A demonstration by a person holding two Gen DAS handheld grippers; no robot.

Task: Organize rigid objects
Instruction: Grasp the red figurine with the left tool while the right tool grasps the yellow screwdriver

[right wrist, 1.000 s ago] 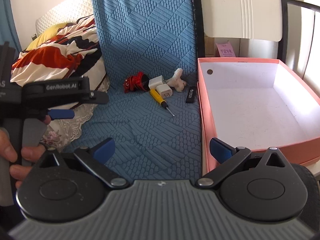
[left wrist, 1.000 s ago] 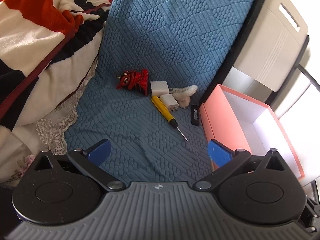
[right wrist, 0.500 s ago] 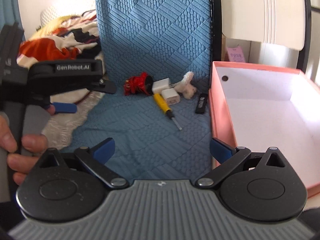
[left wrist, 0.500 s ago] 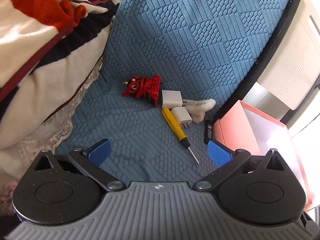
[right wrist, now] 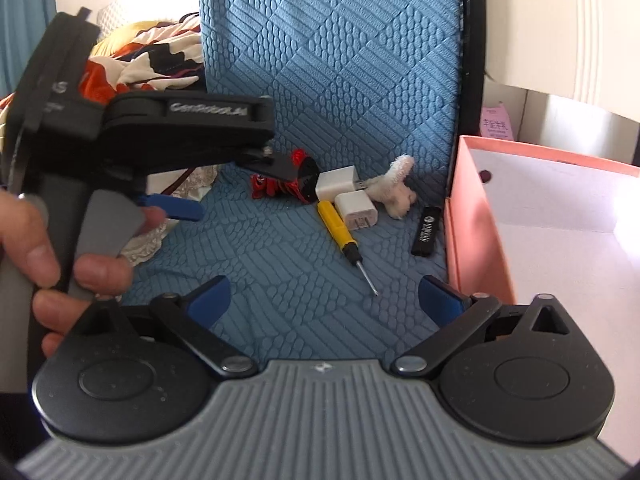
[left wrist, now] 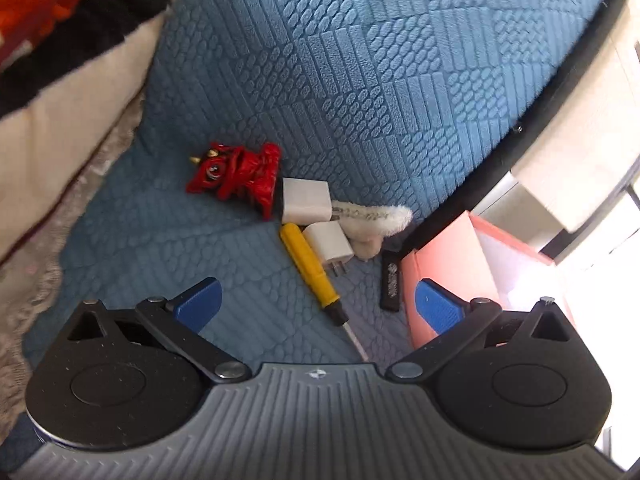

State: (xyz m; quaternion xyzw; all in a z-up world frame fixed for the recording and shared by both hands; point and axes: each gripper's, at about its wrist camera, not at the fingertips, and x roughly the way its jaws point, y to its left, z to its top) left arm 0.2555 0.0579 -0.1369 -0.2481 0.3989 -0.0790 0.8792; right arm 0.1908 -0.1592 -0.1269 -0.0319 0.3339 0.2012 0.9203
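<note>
Blue quilted fabric [left wrist: 360, 80] covers the seat where the small things lie in a loose cluster: a red dragon figurine [left wrist: 236, 178], two white charger plugs [left wrist: 306, 200] [left wrist: 329, 242], a yellow-handled screwdriver [left wrist: 310, 272], a scrap of white plush [left wrist: 370, 220] and a black USB stick [left wrist: 391, 286]. Just beside the stick, to the right, stands the open pink box [right wrist: 476, 216], which looks bare inside as far as the right wrist view shows (its far corner is washed out by light).

Nothing is gripped yet. The left tool [left wrist: 318, 306] hangs over the cluster with its blue pads spread wide, the screwdriver's handle and shaft lying between them in its own view. The right tool [right wrist: 324, 294] is also wide apart, pointed at the seat near the box wall, with the screwdriver tip just ahead of it.

The step in hand reads as the approach to a first pick, and the screwdriver seems the likeliest target for the left tool. The next move would call for lowering the pads to either side of the yellow handle, across its length and not along it, then closing and carrying it over the pink wall. The lower plug touches the handle, so a careless close could nudge it. The plush, being soft, probably stays behind.
</note>
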